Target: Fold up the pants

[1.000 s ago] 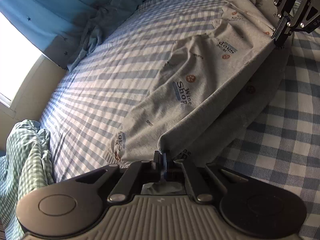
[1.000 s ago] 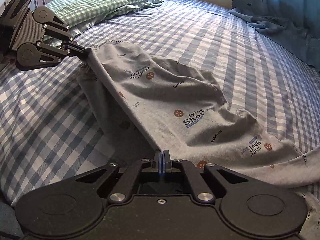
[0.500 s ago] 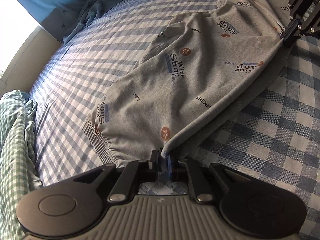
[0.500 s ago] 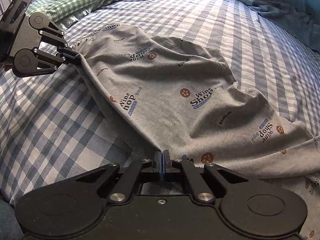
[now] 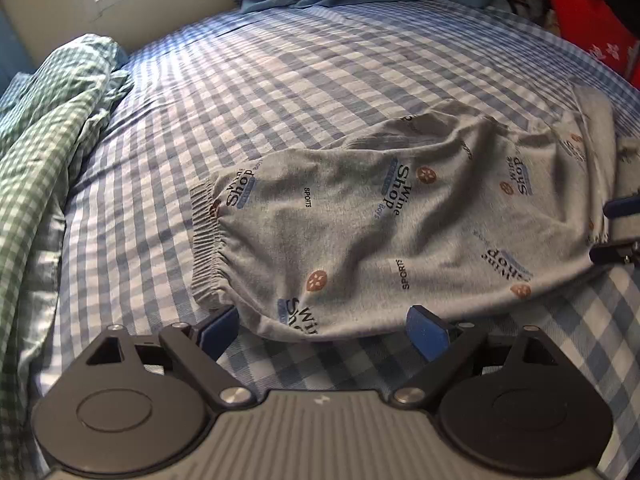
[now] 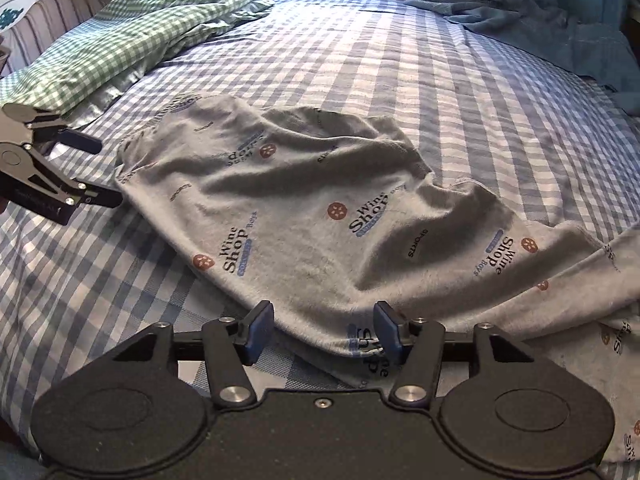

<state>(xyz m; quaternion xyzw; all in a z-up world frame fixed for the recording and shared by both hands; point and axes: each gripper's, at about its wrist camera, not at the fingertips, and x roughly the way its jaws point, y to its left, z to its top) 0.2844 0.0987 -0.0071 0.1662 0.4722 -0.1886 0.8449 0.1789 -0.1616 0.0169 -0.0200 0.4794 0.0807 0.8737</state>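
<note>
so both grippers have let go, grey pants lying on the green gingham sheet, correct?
Not quite. Left gripper and right gripper are opening, off the grey pants, but the pants lie on the blue checked sheet; the green gingham bedding is bunched beside. Right wrist view shows it.

The pants [image 5: 360,240] lie spread on the bed [image 5: 280,80], waistband toward the left in the left wrist view. The left gripper [image 5: 320,330] sits at their near edge, jaws opening on either side of the hem; the right gripper [image 6: 324,330] sits likewise at another edge. A rumpled quilt [image 6: 132,36] lies along the bed's far left, a crumpled cloth [image 6: 540,20] at its far right.
</note>
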